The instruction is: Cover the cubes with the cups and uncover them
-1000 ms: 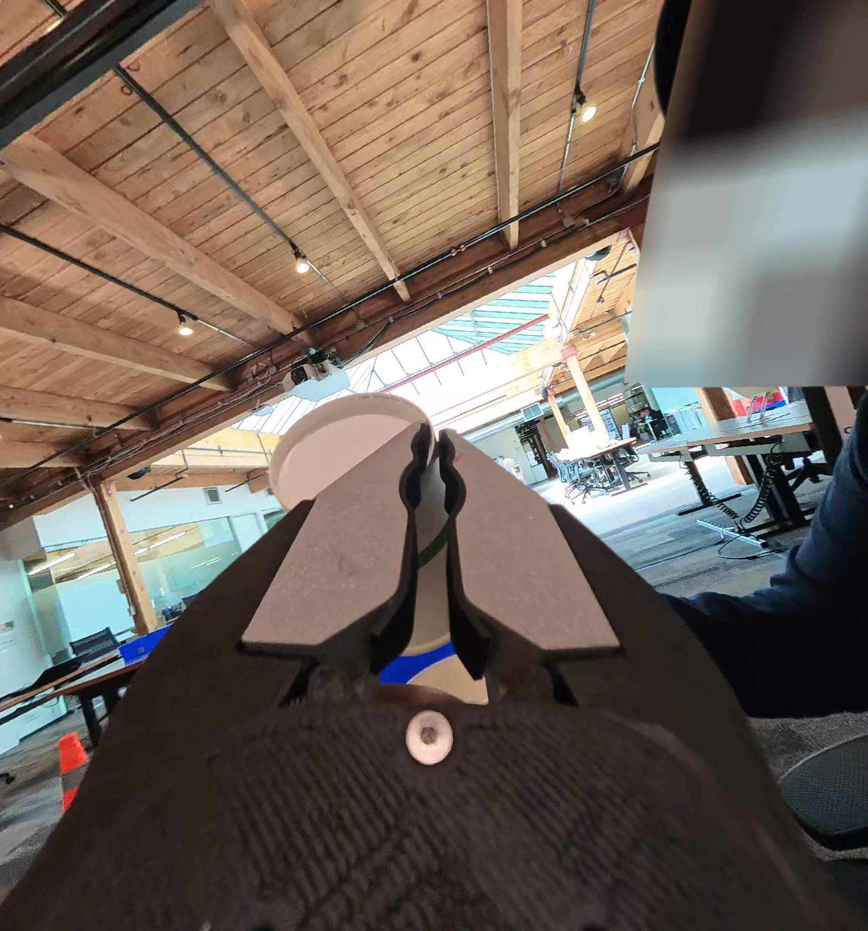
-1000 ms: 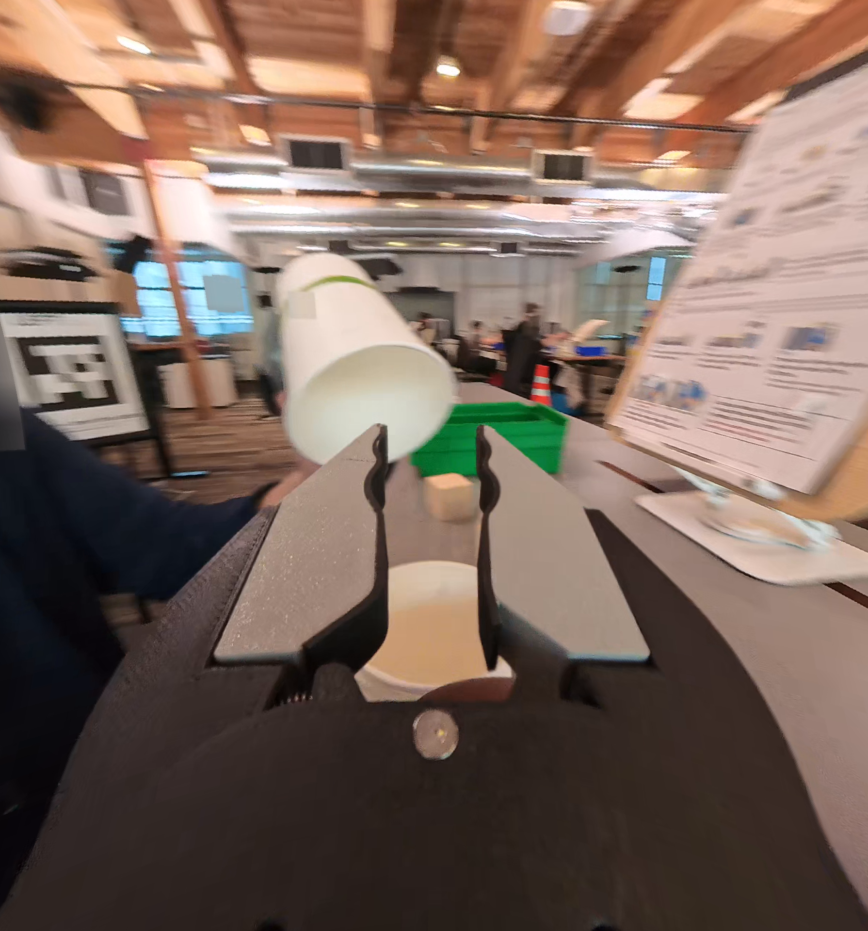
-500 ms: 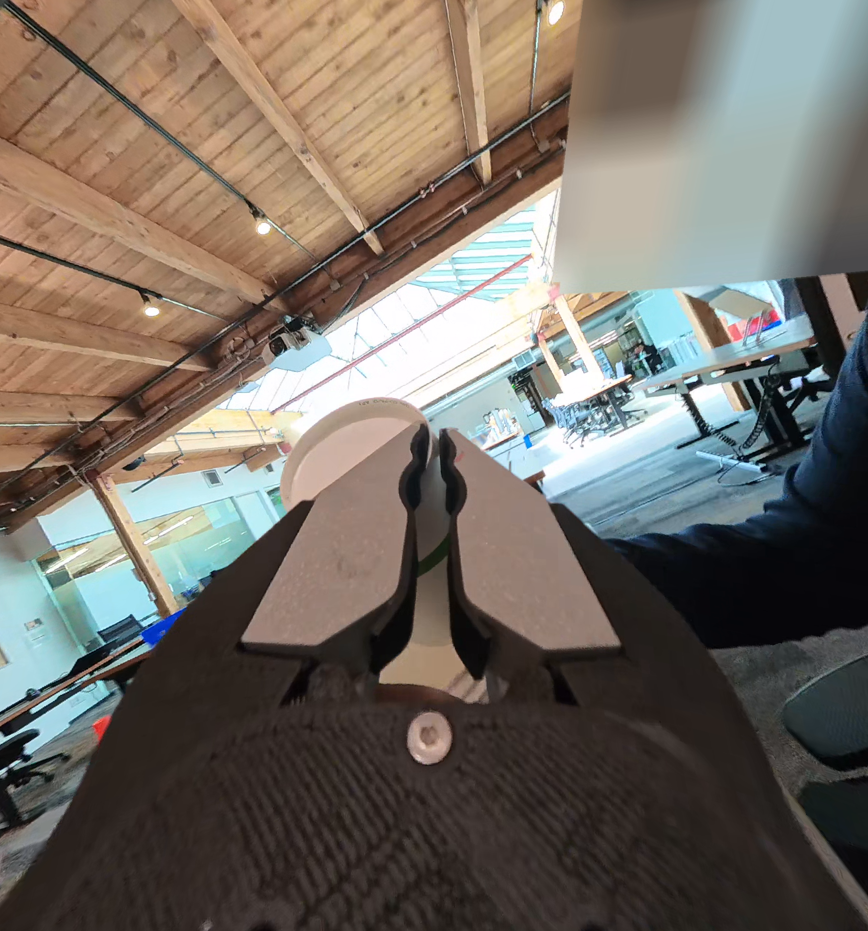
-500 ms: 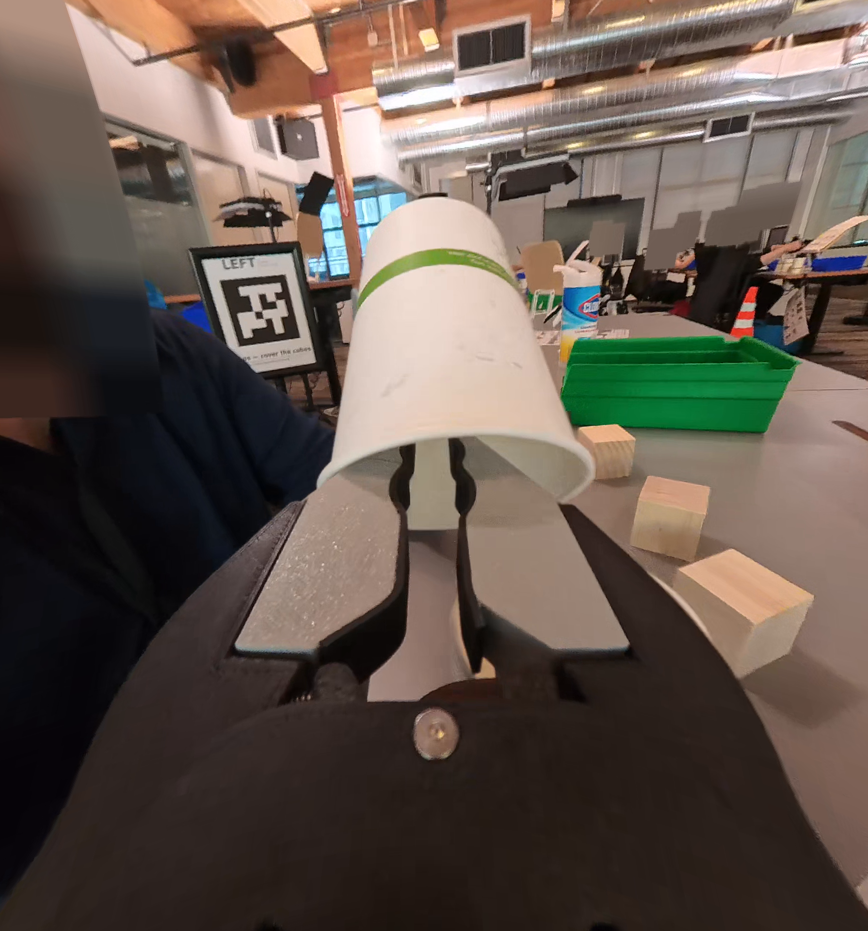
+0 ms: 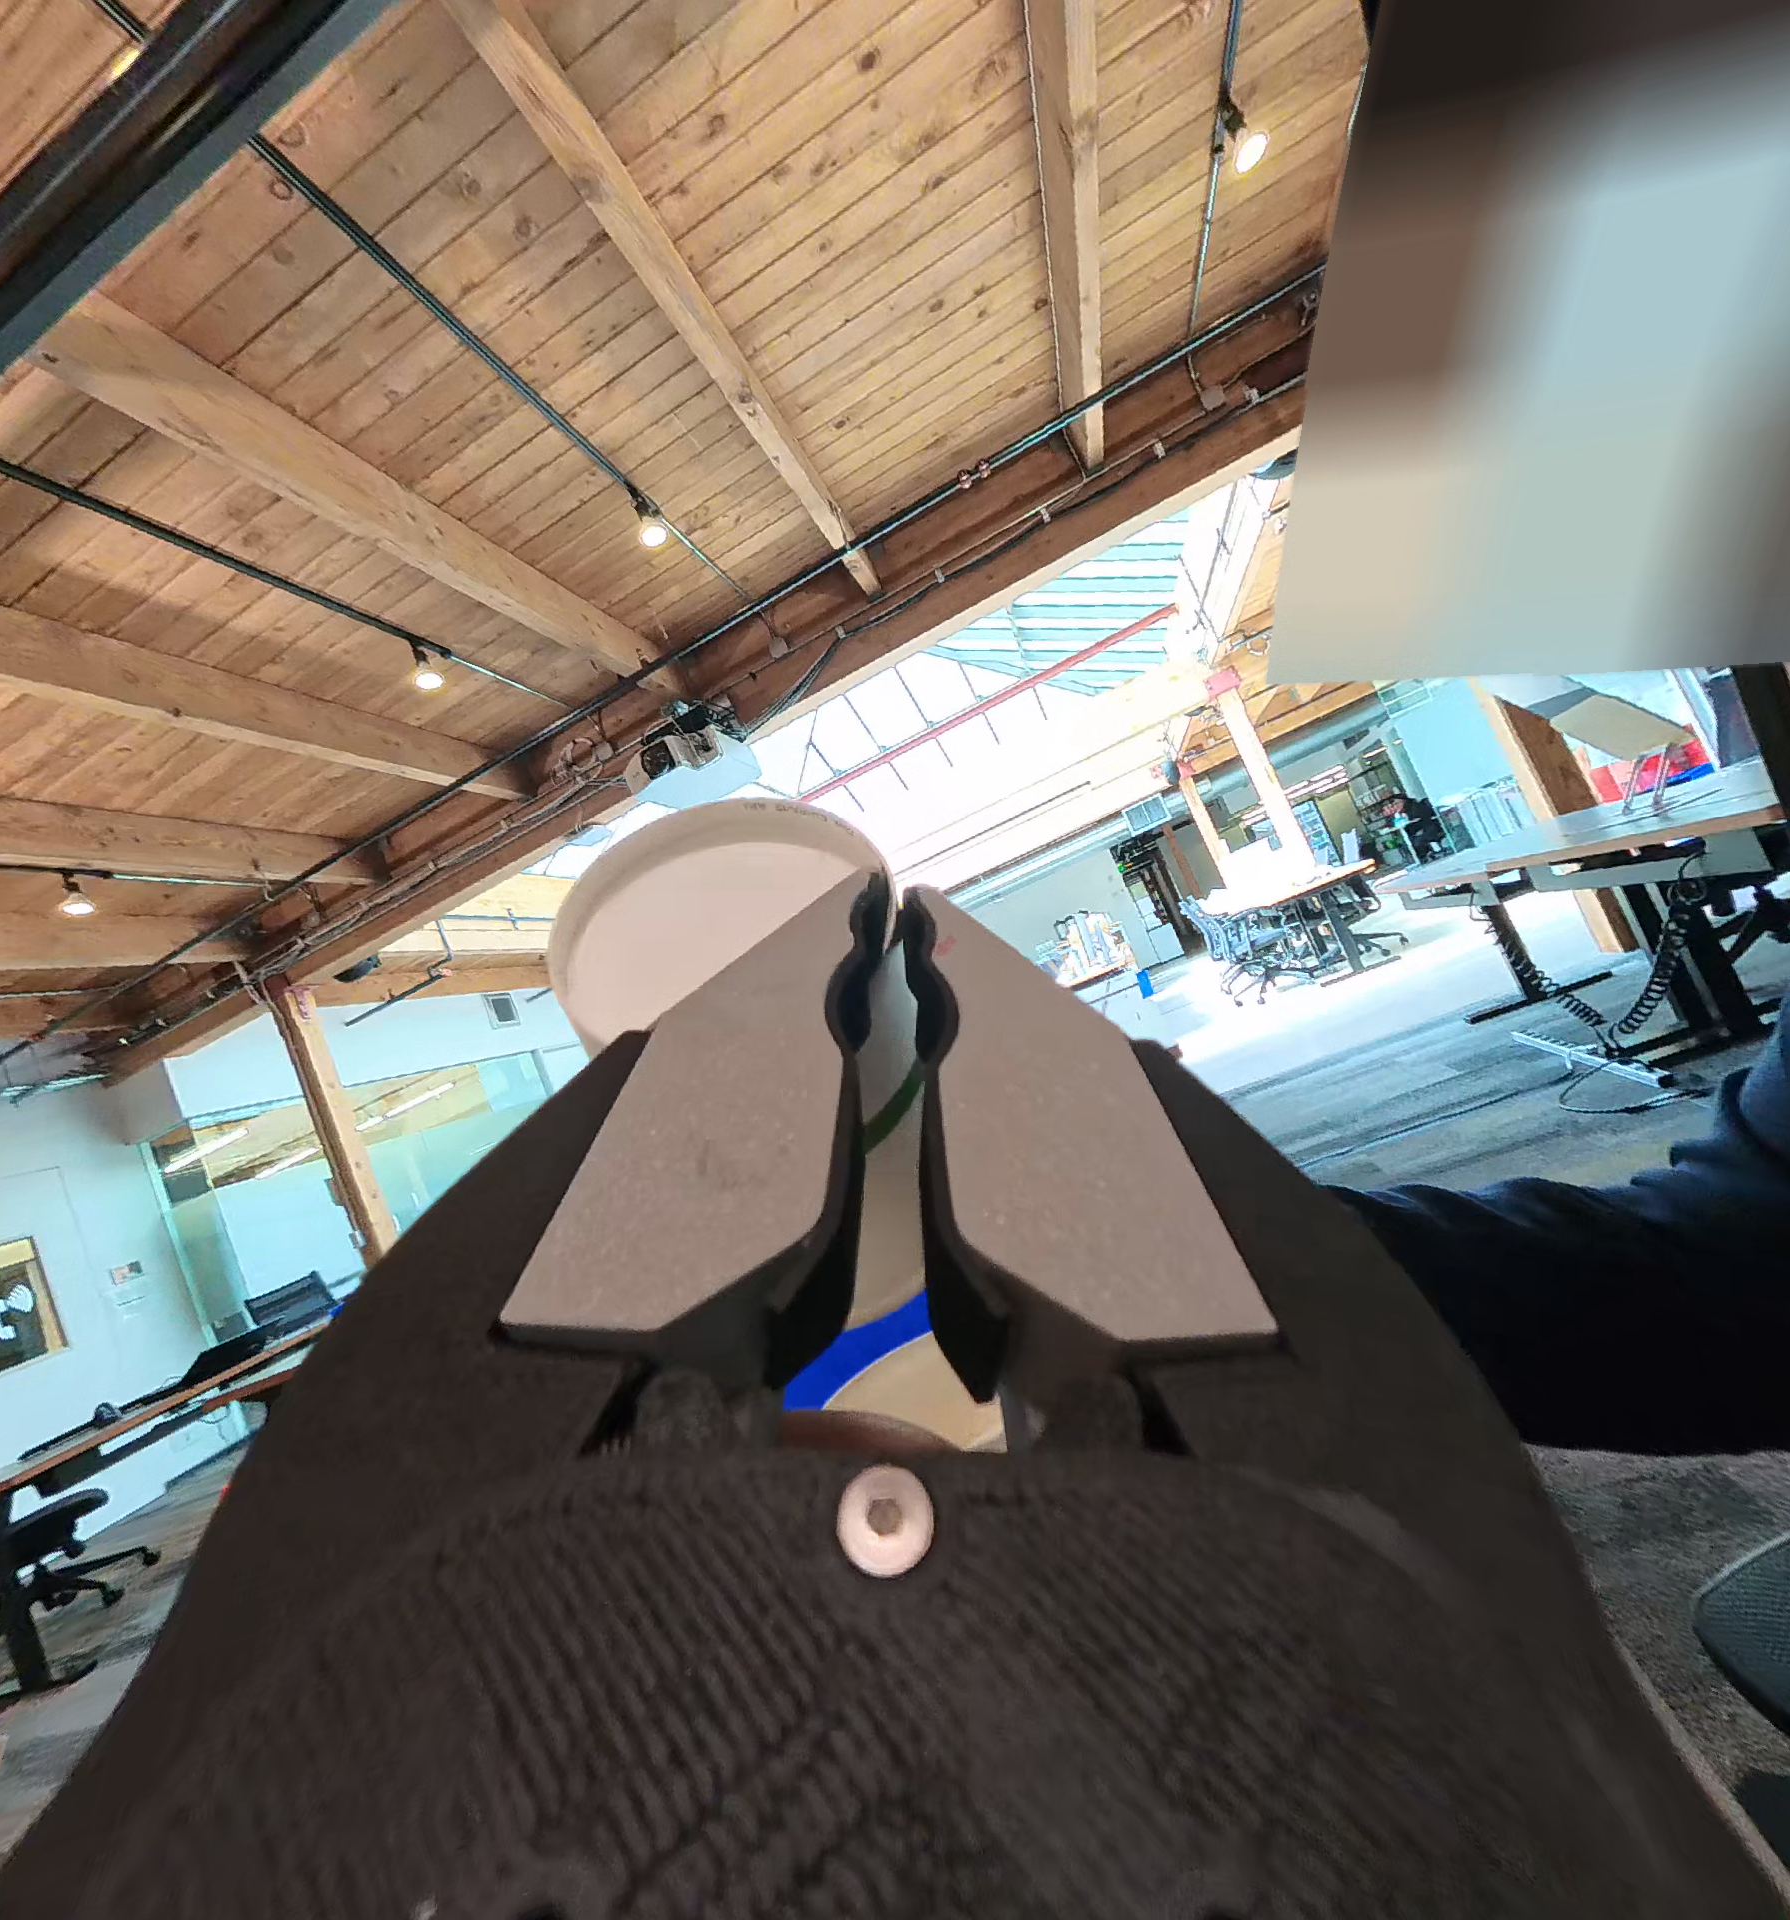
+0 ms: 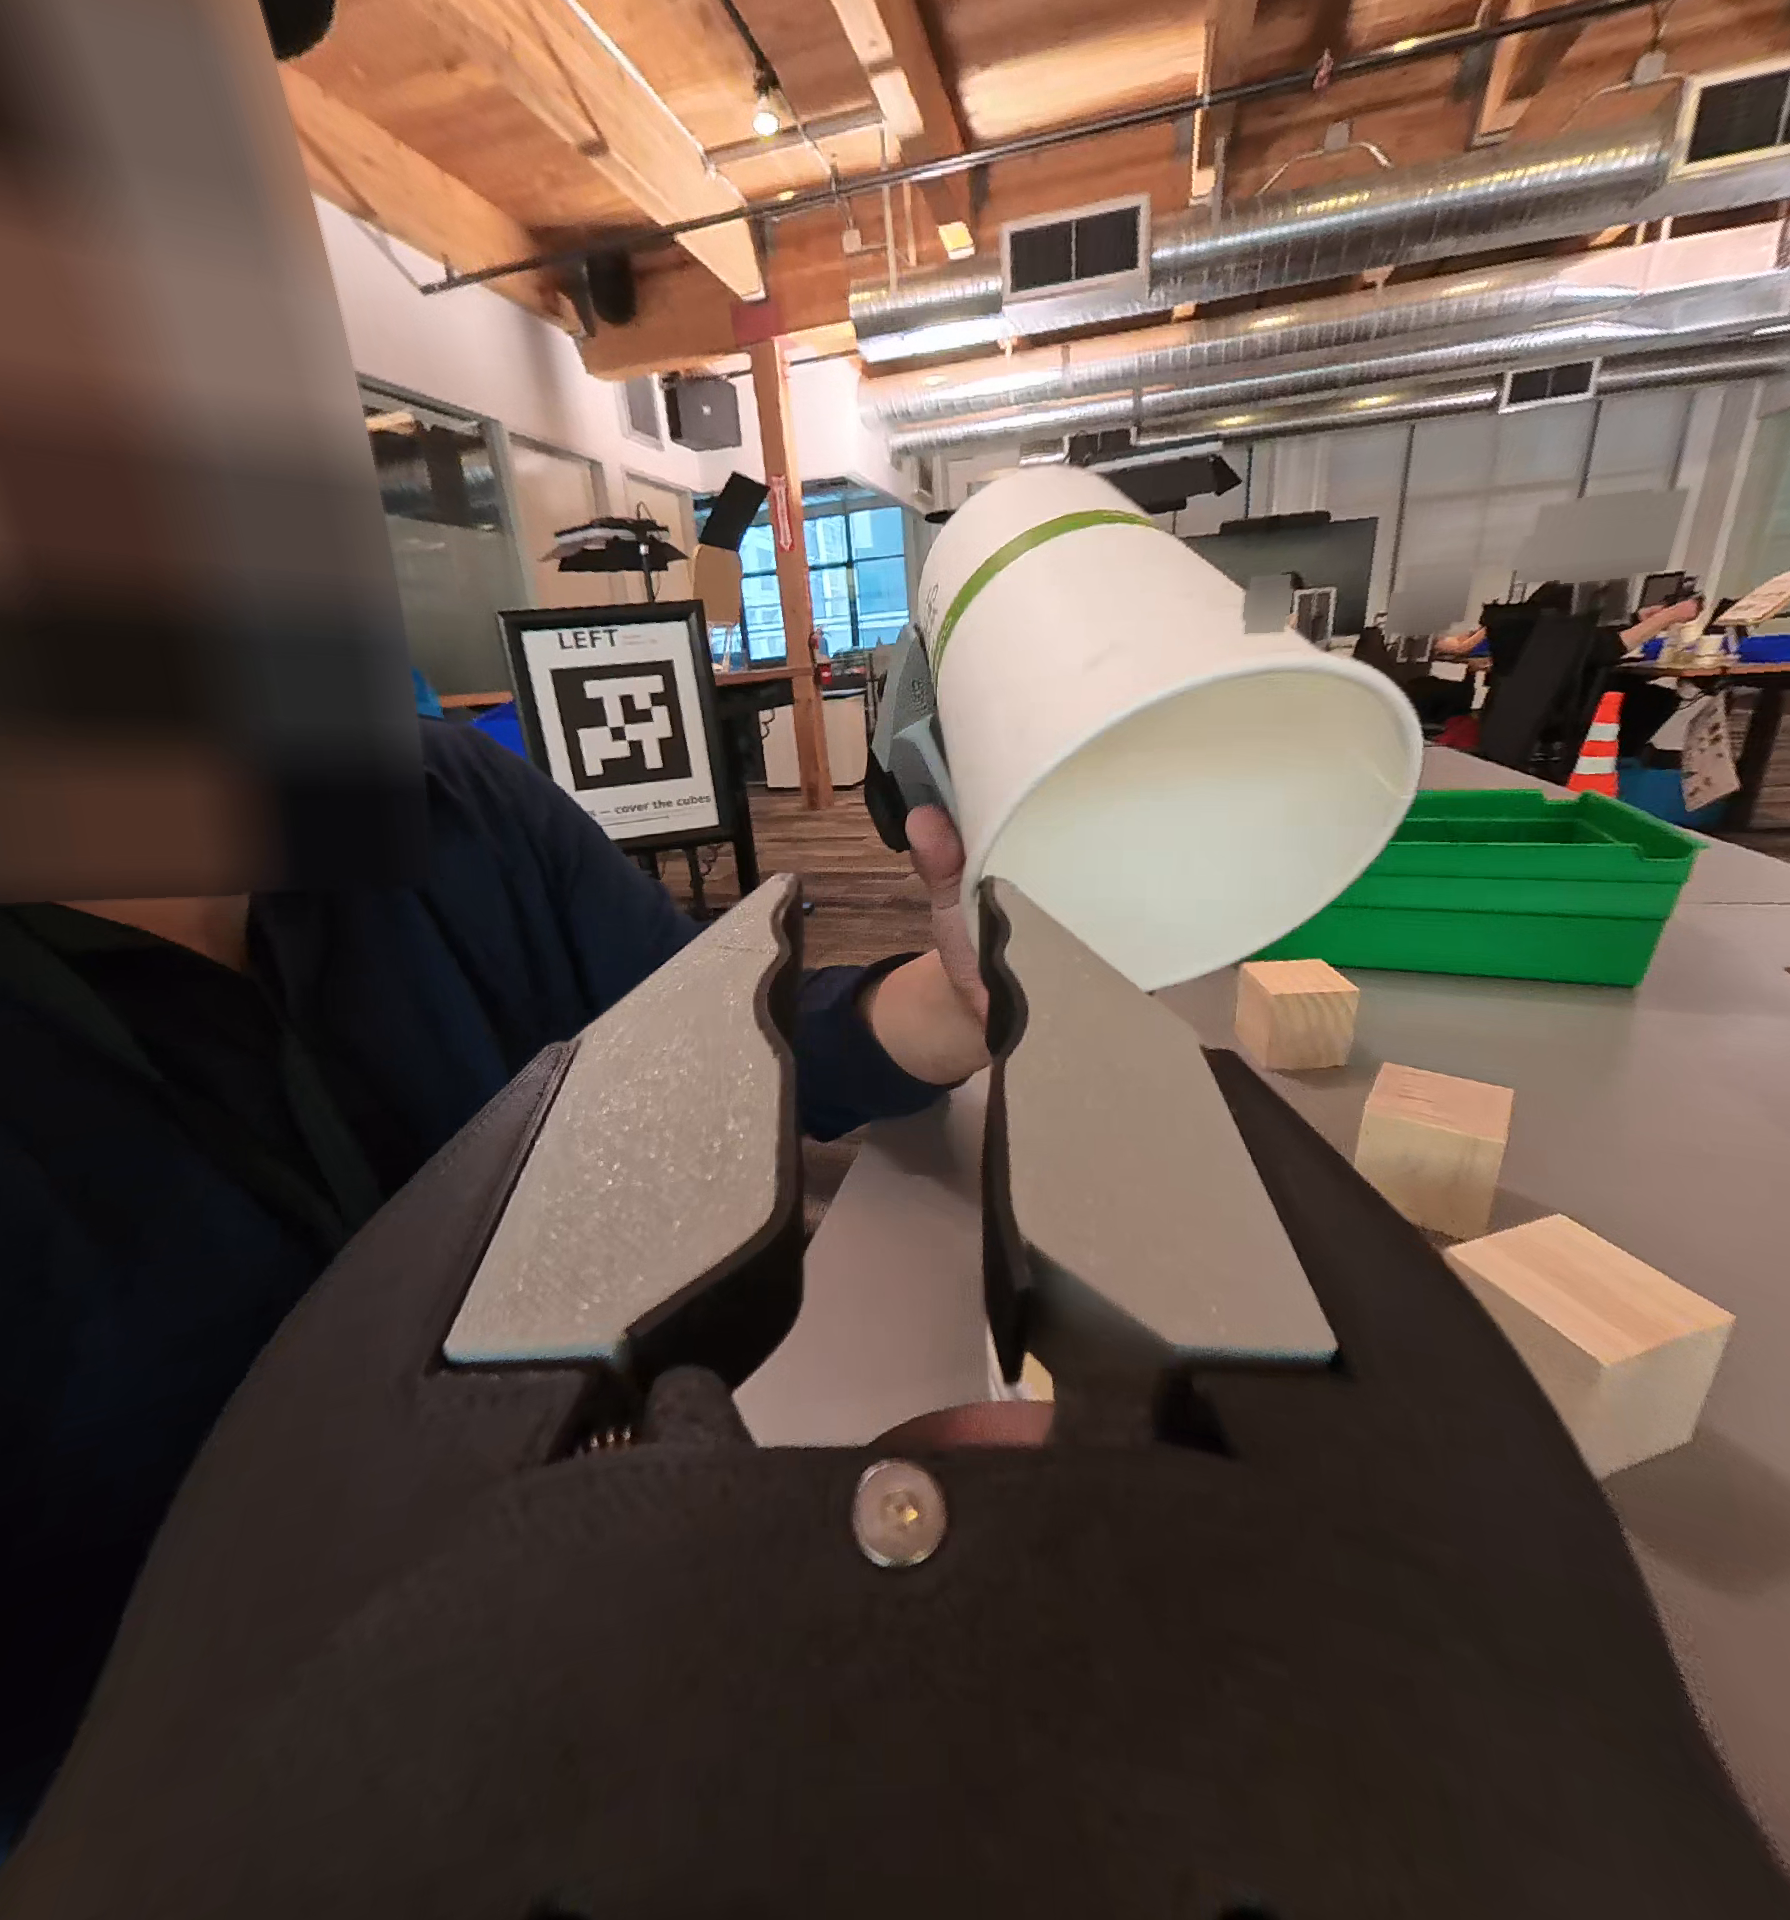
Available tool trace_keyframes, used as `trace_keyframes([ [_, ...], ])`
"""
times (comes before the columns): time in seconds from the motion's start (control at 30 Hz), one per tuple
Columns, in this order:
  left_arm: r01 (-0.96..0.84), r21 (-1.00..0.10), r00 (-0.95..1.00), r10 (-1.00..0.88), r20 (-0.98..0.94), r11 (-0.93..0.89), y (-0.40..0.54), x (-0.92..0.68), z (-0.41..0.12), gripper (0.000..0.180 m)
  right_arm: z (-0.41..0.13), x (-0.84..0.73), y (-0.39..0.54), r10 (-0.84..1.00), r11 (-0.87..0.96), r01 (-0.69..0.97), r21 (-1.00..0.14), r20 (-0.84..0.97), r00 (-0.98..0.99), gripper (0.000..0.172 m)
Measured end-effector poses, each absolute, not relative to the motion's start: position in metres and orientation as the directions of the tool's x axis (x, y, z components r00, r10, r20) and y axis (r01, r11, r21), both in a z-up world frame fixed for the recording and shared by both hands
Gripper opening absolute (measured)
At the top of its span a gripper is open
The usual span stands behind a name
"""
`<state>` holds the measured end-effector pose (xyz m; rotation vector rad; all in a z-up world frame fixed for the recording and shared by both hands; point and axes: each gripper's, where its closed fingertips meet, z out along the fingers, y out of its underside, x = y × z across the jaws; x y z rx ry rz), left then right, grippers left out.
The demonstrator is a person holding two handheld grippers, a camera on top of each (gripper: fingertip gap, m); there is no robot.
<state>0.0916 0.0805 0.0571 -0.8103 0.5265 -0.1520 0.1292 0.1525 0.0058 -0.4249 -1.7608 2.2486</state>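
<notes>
Taking the green tray (image 6: 1473, 894) at the far side of the desk (image 6: 1701, 1122) as landmark: well to its left stands a framed marker sign (image 6: 616, 717), and a person's dark sleeve (image 6: 517, 935) fills the ground before it. Next rightward, the left hand-held gripper (image 5: 896, 920) is raised clear of the desk and clamps the wall of a white paper cup (image 6: 1161, 727) with a green band; its fingers (image 6: 906, 717) pinch the wall near the base, jaws all but closed on it. The cup is tilted, long axis slanting, mouth turned down and toward the tray side. The right hand-held gripper (image 6: 886, 935) stands partly open below the cup's rim and holds nothing; one fingertip lies at the rim's lower edge, contact not determinable. Three wooden cubes (image 6: 1296, 1013), (image 6: 1431, 1143), (image 6: 1587, 1340) rest uncovered in a row on the desk, on the near side of the tray, below and to the right of the cup. Judgement: the left gripper, already carrying the cup, is the better placed; the cup needs turning fully mouth-down over a cube before lowering.
</notes>
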Motion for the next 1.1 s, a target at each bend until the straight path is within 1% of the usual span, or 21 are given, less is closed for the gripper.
trace_keyframes([
  [0.13,-0.074,-0.743,0.846,-0.353,-0.400,0.665,0.084,0.098,0.051,0.001,-0.003,0.119,0.147,0.424,-0.176,-0.032,-0.984,-0.047,-0.904,0.024],
  [0.2,-0.100,-0.758,0.833,-0.362,-0.418,0.644,0.091,0.105,0.044,0.001,-0.004,0.118,0.145,0.419,-0.176,-0.032,-0.984,-0.045,-0.907,0.016],
  [0.23,-0.102,-0.765,0.829,-0.371,-0.419,0.636,0.094,0.108,0.041,0.002,-0.004,0.117,0.146,0.427,-0.174,-0.039,-0.984,-0.040,-0.903,0.006],
  [0.27,-0.096,-0.768,0.830,-0.375,-0.413,0.633,0.095,0.110,0.039,0.001,-0.004,0.115,0.148,0.442,-0.169,-0.047,-0.985,-0.033,-0.896,0.008],
  [0.3,-0.096,-0.773,0.838,-0.368,-0.402,0.627,0.097,0.108,0.039,0.001,-0.003,0.113,0.151,0.455,-0.165,-0.050,-0.985,-0.031,-0.890,0.007],
  [0.33,-0.106,-0.779,0.855,-0.343,-0.389,0.618,0.100,0.103,0.039,0.001,-0.001,0.113,0.155,0.460,-0.170,-0.057,-0.984,-0.028,-0.888,0.004],
  [0.37,-0.128,-0.786,0.874,-0.306,-0.378,0.605,0.104,0.096,0.038,0.001,0.004,0.114,0.159,0.465,-0.192,-0.077,-0.978,-0.022,-0.885,0.000],
  [0.43,-0.158,-0.808,0.902,-0.251,-0.352,0.567,0.113,0.084,0.035,0.003,0.018,0.112,0.172,0.524,-0.245,-0.146,-0.958,-0.004,-0.852,0.000],
  [0.5,-0.125,-0.833,0.921,-0.249,-0.299,0.538,0.118,0.075,0.034,0.006,0.027,0.102,0.197,0.654,-0.264,-0.217,-0.940,-0.010,-0.756,0.000],
  [0.57,-0.093,-0.866,0.942,-0.238,-0.236,0.492,0.126,0.063,0.029,0.007,0.032,0.091,0.227,0.798,-0.231,-0.287,-0.929,-0.012,-0.603,0.000],
  [0.63,-0.086,-0.895,0.962,-0.198,-0.189,0.438,0.137,0.050,0.023,0.006,0.035,0.089,0.248,0.873,-0.189,-0.336,-0.923,-0.001,-0.487,0.000],
  [0.77,-0.096,-0.946,0.983,-0.123,-0.140,0.310,0.156,0.029,0.001,0.005,0.038,0.088,0.281,0.977,-0.030,-0.405,-0.914,0.059,-0.206,0.000],
  [0.87,-0.133,-0.978,0.990,-0.028,-0.139,0.163,0.172,0.010,-0.024,0.005,0.036,0.087,0.283,0.982,0.125,-0.394,-0.911,0.171,-0.083,0.000],
  [0.97,-0.138,-0.987,0.989,0.038,-0.141,-0.080,0.186,-0.009,-0.065,0.009,0.028,0.082,0.273,0.962,0.217,-0.342,-0.915,0.259,-0.084,0.000],
  [1.03,-0.141,-0.975,0.989,0.031,-0.148,-0.171,0.191,-0.013,-0.084,0.013,0.024,0.081,0.270,0.950,0.256,-0.313,-0.914,0.299,-0.095,0.000],
  [1.1,-0.137,-0.966,0.989,0.022,-0.145,-0.221,0.193,-0.014,-0.096,0.016,0.022,0.083,0.269,0.940,0.275,-0.314,-0.909,0.322,-0.110,0.000],
])
